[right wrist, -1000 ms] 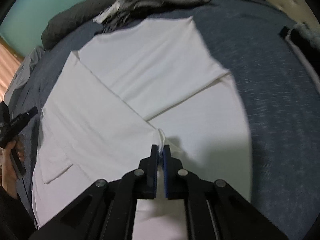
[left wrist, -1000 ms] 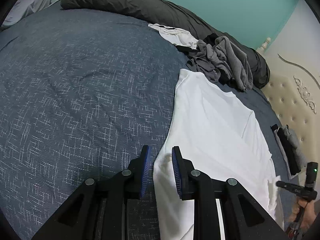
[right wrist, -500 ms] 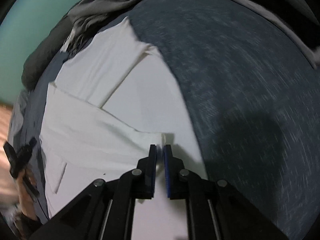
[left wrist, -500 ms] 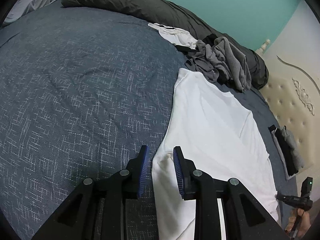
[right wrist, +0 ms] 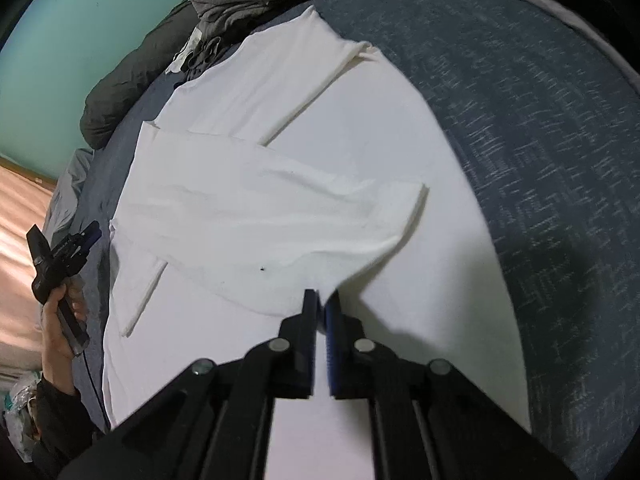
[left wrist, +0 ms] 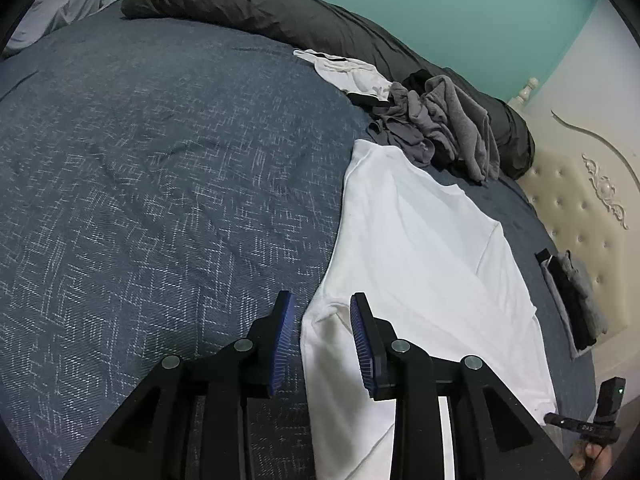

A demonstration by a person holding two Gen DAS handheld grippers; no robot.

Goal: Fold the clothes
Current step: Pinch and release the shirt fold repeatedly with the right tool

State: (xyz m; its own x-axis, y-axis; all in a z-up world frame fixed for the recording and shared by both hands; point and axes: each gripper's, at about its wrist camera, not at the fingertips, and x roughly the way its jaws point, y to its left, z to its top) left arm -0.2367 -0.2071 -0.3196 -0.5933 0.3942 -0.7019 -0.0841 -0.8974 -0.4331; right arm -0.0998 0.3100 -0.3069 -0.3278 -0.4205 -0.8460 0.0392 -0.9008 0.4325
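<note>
Since a second ago the right gripper has carried its pinch of cloth from the middle of the white shirt over toward the right, so a sleeve now lies drawn across the body with its cuff near the shirt's right edge, and the camera has swung to take in more of the blue bedspread. The left gripper has barely shifted; its jaws stand apart, straddling the near left corner of the shirt without closing on it, while the right jaws are clenched on a bit of the white fabric. The shirt lies flat on the bedspread, near the right side of the bed, with both sleeves folded in across the body, one crossing over the other. So the sleeve folds look about done for this shirt, though the held piece is not yet let go, and the body folds are left. Far behind it a heap of grey clothes and a white garment lie crumpled, so more folding remains. At the far right a small stack of dark clothes lies flat and looks folded.
</note>
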